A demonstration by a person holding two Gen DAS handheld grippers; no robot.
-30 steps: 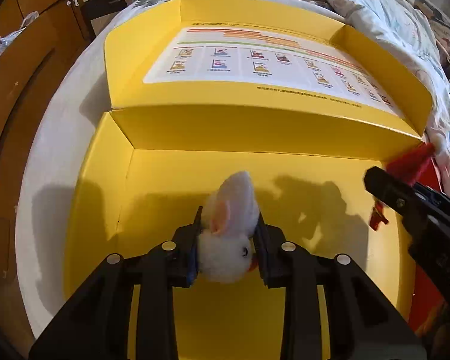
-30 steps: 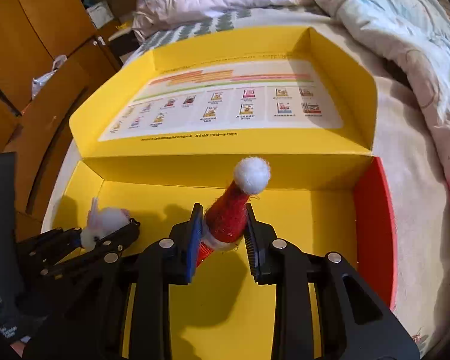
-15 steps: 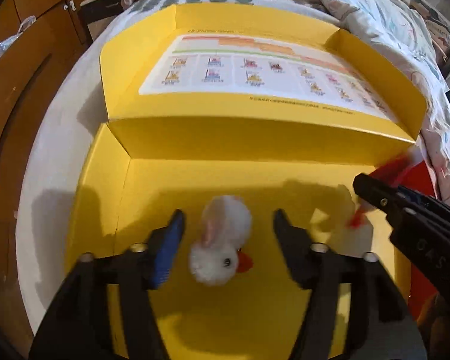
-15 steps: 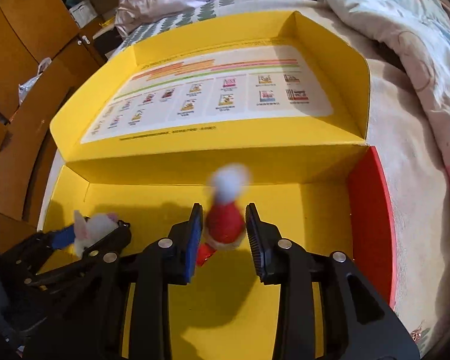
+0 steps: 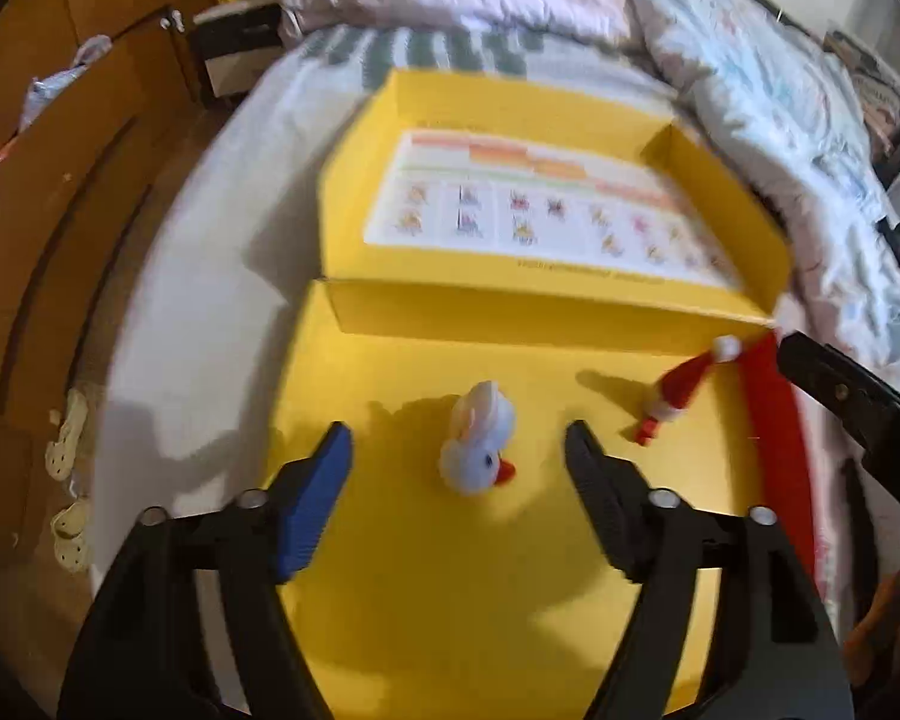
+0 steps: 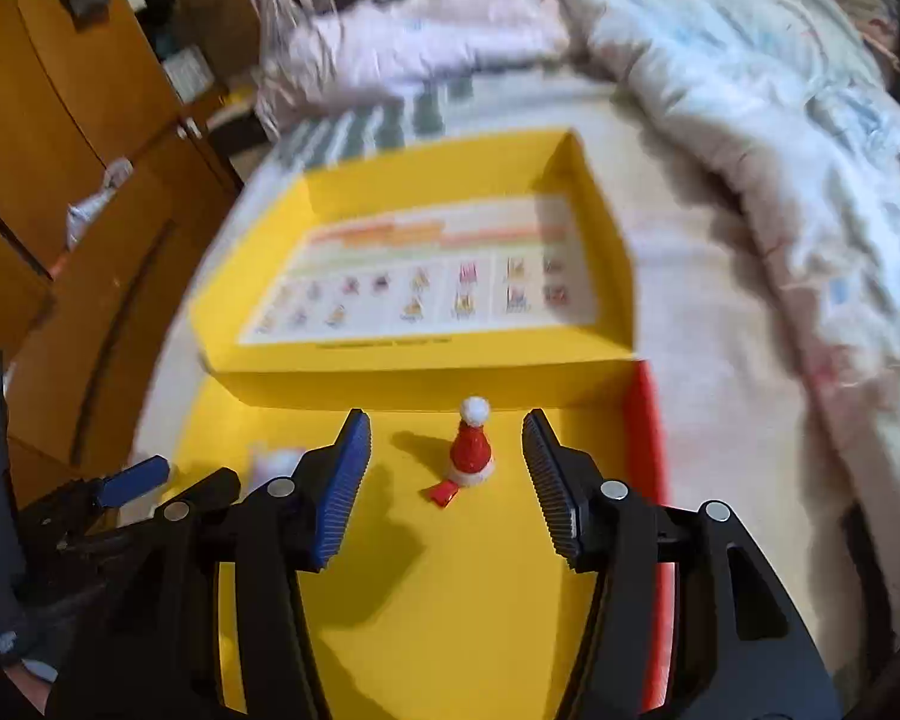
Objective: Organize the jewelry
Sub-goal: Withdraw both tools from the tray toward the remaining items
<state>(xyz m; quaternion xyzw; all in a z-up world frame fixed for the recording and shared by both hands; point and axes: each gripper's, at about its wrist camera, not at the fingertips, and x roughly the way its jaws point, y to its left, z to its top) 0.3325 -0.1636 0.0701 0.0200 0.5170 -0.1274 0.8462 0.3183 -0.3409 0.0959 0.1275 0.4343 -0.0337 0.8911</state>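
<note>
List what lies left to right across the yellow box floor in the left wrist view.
left gripper's blue-padded finger → white bunny clip → left gripper's black finger → red Santa-hat clip → red box wall → right gripper's finger.

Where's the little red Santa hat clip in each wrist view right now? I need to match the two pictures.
Left wrist: Santa hat clip at right of centre on the yellow box floor, beside the red side wall, lying tilted.
Right wrist: Santa hat clip at centre, upright between the open right gripper jaws, untouched.
Shared landmark: the printed sheet in the lid.
</note>
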